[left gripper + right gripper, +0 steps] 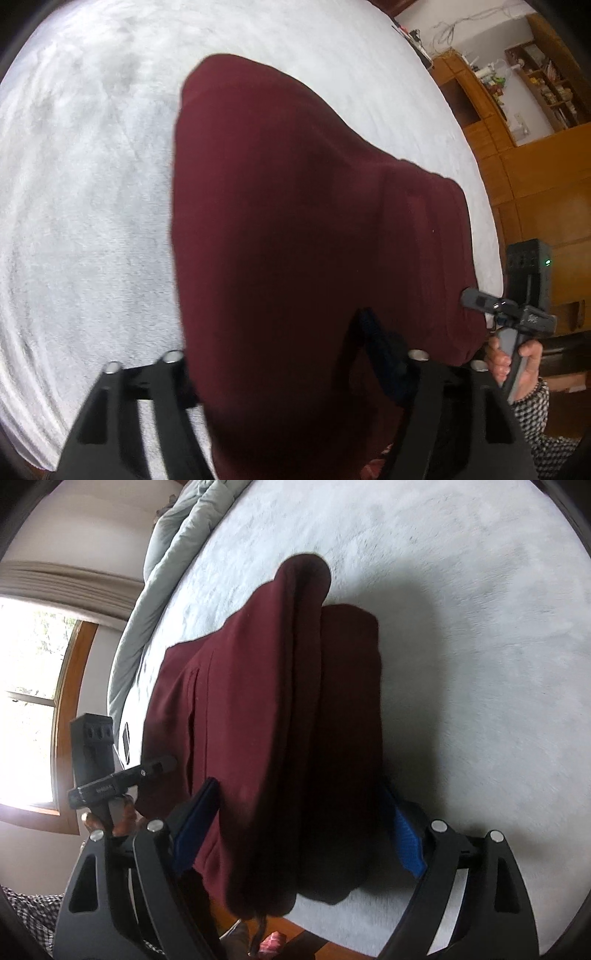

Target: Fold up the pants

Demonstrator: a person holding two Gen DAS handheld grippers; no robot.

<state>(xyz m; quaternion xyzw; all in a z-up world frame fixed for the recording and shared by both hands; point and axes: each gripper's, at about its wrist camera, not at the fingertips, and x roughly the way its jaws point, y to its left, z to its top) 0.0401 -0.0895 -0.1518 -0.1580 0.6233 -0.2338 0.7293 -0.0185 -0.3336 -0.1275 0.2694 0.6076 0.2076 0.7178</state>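
Left wrist view: the maroon pants (295, 221) lie on the white bed cover (92, 221), draped over the left gripper (288, 369), hiding its fingers; grip cannot be told. Right wrist view: the right gripper (299, 823) stands released, blue pads (406, 842) straddling the folded pants (277, 720) without pressing.

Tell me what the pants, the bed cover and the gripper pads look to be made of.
Pants: maroon knit, likely cotton jersey or fleece; matte, with soft rounded folds.
Bed cover: white plush, probably fleece or microfibre; fuzzy nap with brushed streaks.
Pads: blue, likely rubber or soft plastic; a ridged face shows.
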